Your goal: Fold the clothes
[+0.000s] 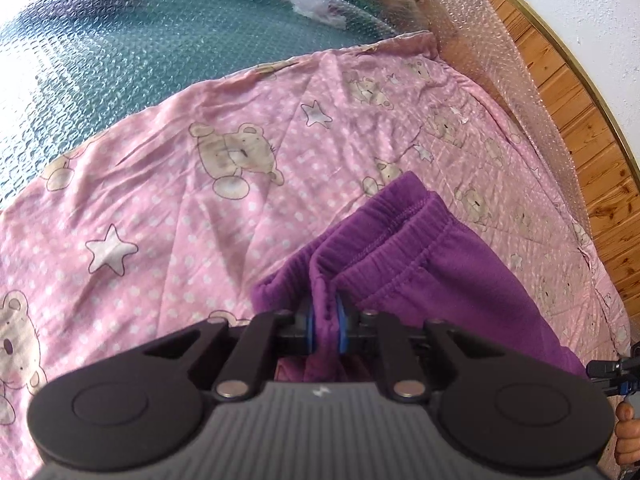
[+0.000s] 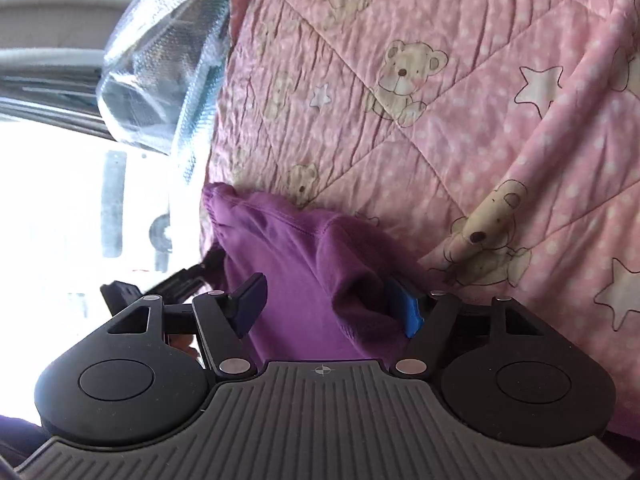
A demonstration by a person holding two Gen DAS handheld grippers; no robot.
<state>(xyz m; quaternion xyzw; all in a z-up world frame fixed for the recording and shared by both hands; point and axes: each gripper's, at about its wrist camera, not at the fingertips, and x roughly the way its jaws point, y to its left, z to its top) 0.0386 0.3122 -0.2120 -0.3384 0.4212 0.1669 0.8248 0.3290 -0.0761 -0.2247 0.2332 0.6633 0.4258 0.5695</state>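
A purple fleece garment (image 1: 420,264) with an elastic waistband lies bunched on a pink teddy-bear quilt (image 1: 180,208). My left gripper (image 1: 325,322) is shut on a fold of its waistband edge, and the blue pads squeeze the cloth between them. In the right wrist view the same purple garment (image 2: 304,264) bulges between the widely spread jaws of my right gripper (image 2: 330,304). Its blue fingertips (image 2: 410,312) stand beside the cloth without pinching it. The rest of the garment is hidden below both grippers.
The quilt (image 2: 440,100) covers a bed wrapped in bubble wrap (image 1: 120,40). A wood-panelled strip (image 1: 592,160) and a white wall run along the right. A hand (image 1: 628,436) shows at the lower right edge. More bubble wrap (image 2: 160,60) hangs at the bed's edge.
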